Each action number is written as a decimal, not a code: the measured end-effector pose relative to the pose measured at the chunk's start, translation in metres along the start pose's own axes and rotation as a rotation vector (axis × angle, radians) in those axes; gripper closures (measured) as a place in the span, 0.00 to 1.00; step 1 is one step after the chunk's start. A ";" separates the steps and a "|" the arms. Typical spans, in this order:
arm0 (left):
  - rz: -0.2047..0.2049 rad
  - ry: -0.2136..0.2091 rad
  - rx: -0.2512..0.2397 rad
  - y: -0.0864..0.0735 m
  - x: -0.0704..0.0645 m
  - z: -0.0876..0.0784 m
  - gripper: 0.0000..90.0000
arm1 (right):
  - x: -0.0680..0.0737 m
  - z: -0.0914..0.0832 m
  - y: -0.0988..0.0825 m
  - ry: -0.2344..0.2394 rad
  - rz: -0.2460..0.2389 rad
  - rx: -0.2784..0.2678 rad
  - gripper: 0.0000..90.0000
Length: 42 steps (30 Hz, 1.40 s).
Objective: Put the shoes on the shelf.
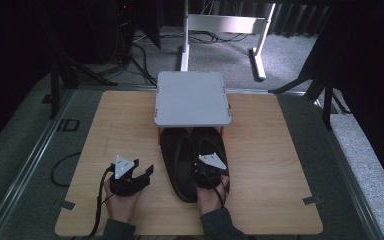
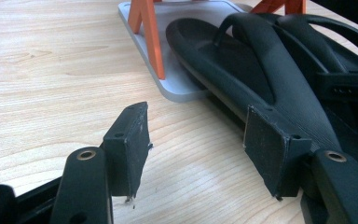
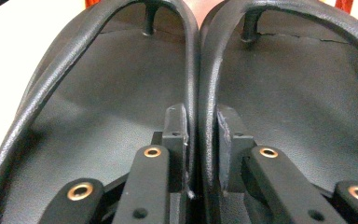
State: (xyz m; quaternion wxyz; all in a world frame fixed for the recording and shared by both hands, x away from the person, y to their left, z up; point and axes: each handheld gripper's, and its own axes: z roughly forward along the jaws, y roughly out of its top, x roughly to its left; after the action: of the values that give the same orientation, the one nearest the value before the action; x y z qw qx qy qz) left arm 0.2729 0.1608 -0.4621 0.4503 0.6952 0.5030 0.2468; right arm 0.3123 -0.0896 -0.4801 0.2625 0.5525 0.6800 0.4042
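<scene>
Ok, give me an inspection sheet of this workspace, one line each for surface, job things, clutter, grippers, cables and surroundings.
Surface: light wooden board, bare around the work.
Job's things: a pair of black flip-flops side by side, toes under a grey platform on orange legs.
Clutter: nothing seen.
Grippers: right gripper shut on the two inner straps, pinching them together; left gripper open, beside the left sandal, holding nothing.
Cables: one black cable loops off the board's left edge.
Surroundings: grey carpet, a white stand, dark curtains.

The grey stand (image 1: 192, 97) hides the toes of both black sandals (image 1: 180, 165) — heels cut off in the right gripper view
</scene>
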 end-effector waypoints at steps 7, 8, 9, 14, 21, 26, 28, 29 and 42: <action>-0.003 0.003 -0.003 0.000 0.001 -0.001 0.45 | 0.006 0.005 0.010 -0.013 0.031 -0.035 0.85; -0.004 0.004 -0.004 0.000 0.001 -0.001 0.45 | 0.008 0.005 0.011 -0.018 0.032 -0.041 0.85; -0.004 0.004 -0.004 0.000 0.001 -0.001 0.45 | 0.008 0.005 0.011 -0.018 0.032 -0.041 0.85; -0.010 0.008 -0.009 0.001 0.003 -0.004 0.45 | 0.012 0.012 0.019 -0.039 0.055 -0.062 0.85; -0.012 0.011 -0.010 0.001 0.005 -0.004 0.45 | 0.011 0.023 0.024 -0.056 0.070 -0.074 0.85; -0.012 0.008 -0.009 0.000 0.004 -0.003 0.45 | 0.012 0.034 0.028 -0.063 0.086 -0.086 0.85; -0.011 0.008 -0.009 0.000 0.004 -0.004 0.45 | 0.013 0.039 0.029 -0.063 0.091 -0.089 0.85; -0.012 0.007 -0.009 0.000 0.004 -0.004 0.45 | 0.013 0.041 0.030 -0.064 0.093 -0.088 0.85; -0.017 0.011 -0.012 0.000 0.006 -0.004 0.45 | 0.013 0.063 0.043 -0.087 0.086 -0.119 0.84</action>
State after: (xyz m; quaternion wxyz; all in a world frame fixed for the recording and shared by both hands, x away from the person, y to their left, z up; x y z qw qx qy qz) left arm 0.2715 0.1677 -0.4607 0.4536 0.6870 0.5098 0.2496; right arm 0.3828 -0.0579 -0.4766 0.3065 0.5820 0.6183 0.4302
